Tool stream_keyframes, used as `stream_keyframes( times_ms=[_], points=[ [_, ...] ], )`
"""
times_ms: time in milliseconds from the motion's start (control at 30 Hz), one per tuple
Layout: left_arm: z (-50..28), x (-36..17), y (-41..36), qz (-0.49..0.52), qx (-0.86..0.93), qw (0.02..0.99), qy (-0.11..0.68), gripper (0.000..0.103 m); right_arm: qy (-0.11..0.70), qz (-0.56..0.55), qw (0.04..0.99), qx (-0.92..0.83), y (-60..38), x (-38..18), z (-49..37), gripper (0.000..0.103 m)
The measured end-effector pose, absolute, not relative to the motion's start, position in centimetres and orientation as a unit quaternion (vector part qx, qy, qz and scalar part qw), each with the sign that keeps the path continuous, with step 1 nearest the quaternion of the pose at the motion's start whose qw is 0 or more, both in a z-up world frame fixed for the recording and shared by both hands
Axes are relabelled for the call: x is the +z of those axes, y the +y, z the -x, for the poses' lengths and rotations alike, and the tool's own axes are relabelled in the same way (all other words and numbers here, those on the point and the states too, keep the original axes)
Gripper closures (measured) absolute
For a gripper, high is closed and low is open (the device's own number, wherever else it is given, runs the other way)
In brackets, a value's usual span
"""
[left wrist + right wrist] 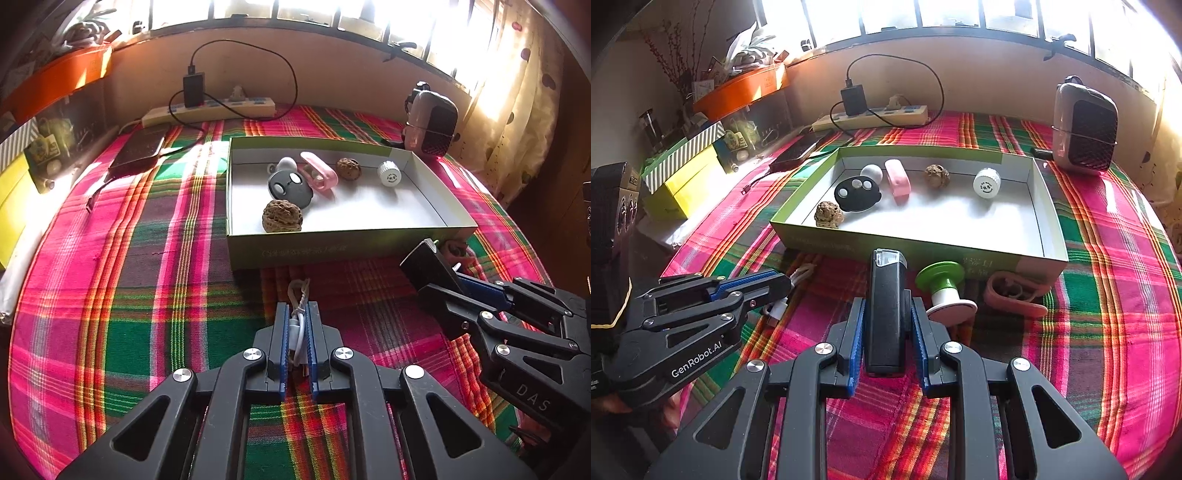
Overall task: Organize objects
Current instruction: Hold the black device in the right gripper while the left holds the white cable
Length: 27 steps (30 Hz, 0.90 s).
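A shallow green box (pixel 236 192) (pixel 916 245) stands on the plaid cloth and holds two walnuts (pixel 282 216), a black disc (pixel 291 188), a pink case (pixel 319 171) and a white cap (pixel 389 173). My left gripper (pixel 298 314) is shut on a small white cable (pixel 297 325), low in front of the box. My right gripper (pixel 888 310) is shut on a black rectangular device (pixel 886 310), pointing at the box's near wall. The device also shows in the left wrist view (pixel 430 264).
A green-and-white spool (pixel 943 288) and a pink clip (pixel 1015 291) lie on the cloth by the box's near right side. A power strip (pixel 210 110), a phone (pixel 138 151) and a small heater (pixel 1084 129) stand behind. Boxes line the left edge.
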<state>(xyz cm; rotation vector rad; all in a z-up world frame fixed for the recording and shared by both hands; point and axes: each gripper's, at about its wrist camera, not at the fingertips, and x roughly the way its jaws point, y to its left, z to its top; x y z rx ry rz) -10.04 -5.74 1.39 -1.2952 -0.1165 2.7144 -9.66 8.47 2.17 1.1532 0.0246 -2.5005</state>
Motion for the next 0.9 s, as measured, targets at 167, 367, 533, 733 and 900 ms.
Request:
stream_keyframes(
  times_ms=[167, 367, 533, 733, 900],
  points=[
    [10.22, 0.89, -5.32, 0.438, 0.897, 0.06, -0.026, 0.087, 0.006, -0.413, 0.195, -0.889, 8.52, 1.95, 9.72, 0.079],
    [10.22, 0.55, -5.12, 0.442, 0.895, 0.059, -0.019, 0.084, 0.005, -0.415, 0.195, -0.889, 8.6, 1.82, 9.91, 0.079],
    [10.2, 0.56, -5.04, 0.441, 0.896, 0.057, -0.015, 0.085, 0.004, -0.417, 0.196, -0.888, 8.57, 1.71, 9.91, 0.079],
    [10.13, 0.59, -5.1, 0.439, 0.897, 0.053, -0.012, 0.087, 0.005, -0.415, 0.194, -0.889, 8.64, 1.78, 9.85, 0.079],
    [9.96, 0.91, -5.21, 0.435, 0.899, 0.052, -0.012, 0.087, 0.006, -0.414, 0.194, -0.889, 8.58, 1.89, 9.77, 0.079]
  ],
)
